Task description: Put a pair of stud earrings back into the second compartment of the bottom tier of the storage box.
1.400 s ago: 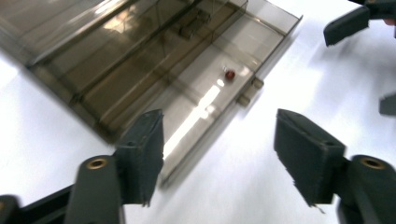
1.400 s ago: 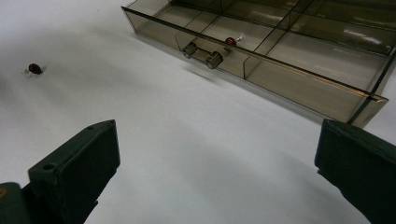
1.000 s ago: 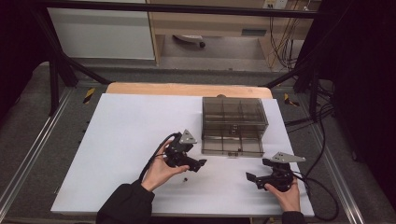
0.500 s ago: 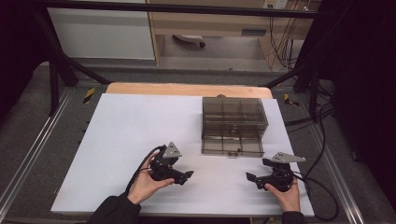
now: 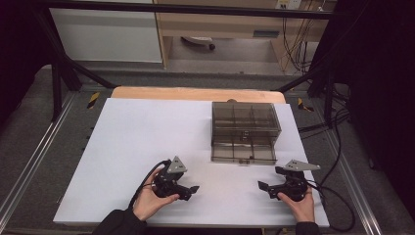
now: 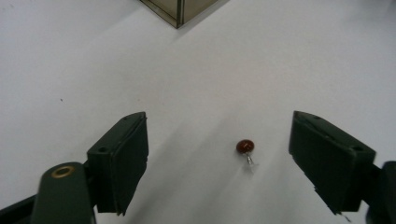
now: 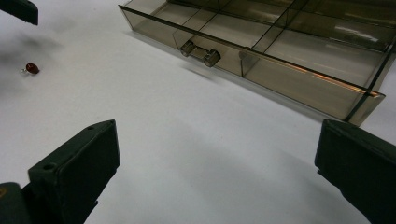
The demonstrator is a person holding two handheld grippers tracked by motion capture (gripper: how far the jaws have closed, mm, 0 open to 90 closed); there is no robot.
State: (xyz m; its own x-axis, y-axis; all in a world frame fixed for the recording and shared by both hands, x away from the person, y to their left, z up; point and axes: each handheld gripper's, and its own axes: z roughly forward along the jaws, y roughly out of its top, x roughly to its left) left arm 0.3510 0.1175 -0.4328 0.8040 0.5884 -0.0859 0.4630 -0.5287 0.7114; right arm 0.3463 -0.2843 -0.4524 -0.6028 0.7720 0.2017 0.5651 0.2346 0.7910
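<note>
A small red bead (image 6: 245, 146) with a thin metal lead lies on the white table (image 5: 147, 132). My left gripper (image 6: 218, 140) hovers low over it, jaws wide apart; they have just been closing a little, with the bead between them, nearer the right pad and untouched. From above, the left gripper (image 5: 192, 191) sits near the front edge, left of centre. My right gripper (image 5: 268, 178) rests at the front right, open and empty. In the right gripper view the gripper (image 7: 219, 140) faces the pulled-out drawer (image 7: 252, 51), with the bead (image 7: 31, 68) far left.
A smoky transparent drawer box (image 5: 244, 117) stands right of centre, its divided drawer (image 5: 243, 149) pulled toward me, with a small handle (image 7: 200, 52). Cables trail from both grippers. A wooden strip (image 5: 195, 94) edges the table's far side.
My left gripper has moved left and toward the front edge, sinking closer to the table. The right gripper has stayed where it was.
</note>
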